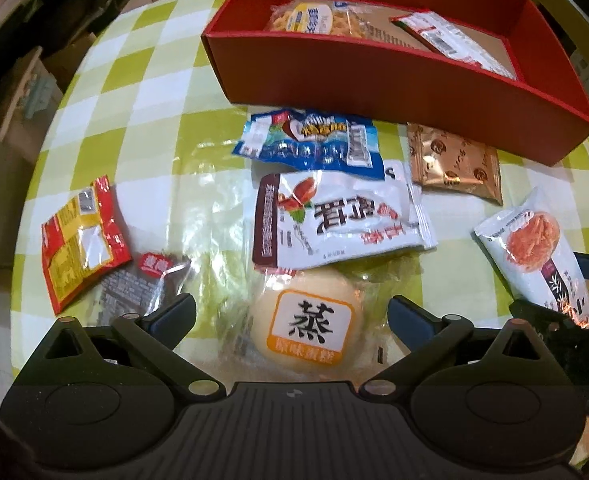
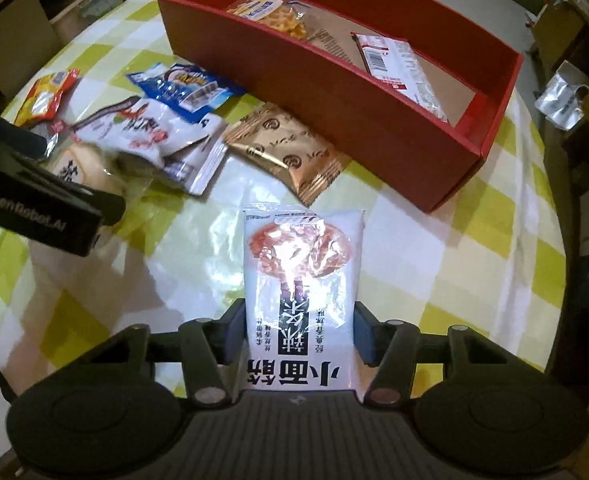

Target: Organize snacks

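My left gripper [image 1: 292, 314] hangs open over a round steamed cake in a clear wrapper [image 1: 308, 320], one finger on each side and neither touching it. My right gripper [image 2: 299, 334] is shut on the lower end of a white spicy-strip packet [image 2: 302, 256] that lies flat on the checked tablecloth [image 2: 434, 240]; in the left wrist view that same white spicy-strip packet [image 1: 534, 248] lies at the right. Behind stands a red box [image 1: 394, 80] that holds a waffle packet [image 1: 314, 20] and a red-and-white packet [image 1: 450, 40].
Loose on the cloth lie a white date-snack packet [image 1: 334, 220], a blue packet [image 1: 310, 140], a bronze packet [image 1: 454, 164], a red-and-yellow packet [image 1: 80, 240] and a dark clear one [image 1: 142, 288]. Cardboard boxes and furniture ring the round table.
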`<state>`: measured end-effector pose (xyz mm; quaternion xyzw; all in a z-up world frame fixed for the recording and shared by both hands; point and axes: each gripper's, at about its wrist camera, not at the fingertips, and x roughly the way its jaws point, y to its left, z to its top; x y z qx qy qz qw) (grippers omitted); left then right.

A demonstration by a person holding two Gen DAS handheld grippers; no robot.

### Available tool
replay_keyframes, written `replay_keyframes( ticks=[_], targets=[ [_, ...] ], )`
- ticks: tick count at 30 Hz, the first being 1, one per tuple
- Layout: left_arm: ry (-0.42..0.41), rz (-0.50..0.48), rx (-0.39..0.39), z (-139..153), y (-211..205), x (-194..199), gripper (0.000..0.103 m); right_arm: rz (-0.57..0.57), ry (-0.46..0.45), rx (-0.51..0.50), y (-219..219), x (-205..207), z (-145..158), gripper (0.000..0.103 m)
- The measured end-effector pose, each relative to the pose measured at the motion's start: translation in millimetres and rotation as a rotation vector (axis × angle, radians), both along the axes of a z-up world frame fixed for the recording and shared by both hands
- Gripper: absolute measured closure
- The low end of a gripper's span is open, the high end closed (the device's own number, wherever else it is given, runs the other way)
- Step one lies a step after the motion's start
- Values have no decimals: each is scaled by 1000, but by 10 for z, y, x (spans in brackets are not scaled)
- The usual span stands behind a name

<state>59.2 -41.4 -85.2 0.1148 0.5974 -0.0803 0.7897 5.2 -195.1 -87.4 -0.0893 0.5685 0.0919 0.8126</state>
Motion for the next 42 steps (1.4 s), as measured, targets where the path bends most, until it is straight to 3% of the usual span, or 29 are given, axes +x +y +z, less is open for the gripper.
replay_keyframes(
  ticks=[7, 18, 21, 25, 31, 42],
  targets=[
    [-5, 5, -22, -10, 26, 54, 0, -25, 11, 28, 37, -98, 6, 41],
    [82, 1, -57, -247, -18, 158, 0, -34, 7, 46, 29, -4, 4, 39],
    [69, -23, -58, -217, -43, 139, 7, -34, 9, 48, 20, -5, 9, 40],
    [51, -57, -58, -155, -154, 82, 27, -37, 9, 47, 17, -13, 17, 41],
    [-15, -120, 30, -133, -329, -70, 29, -40, 10, 49, 33, -25, 17, 42],
    [-51, -140, 83, -40, -278, -191, 36, -46, -18, 65, 22, -40, 99, 46]
  ],
)
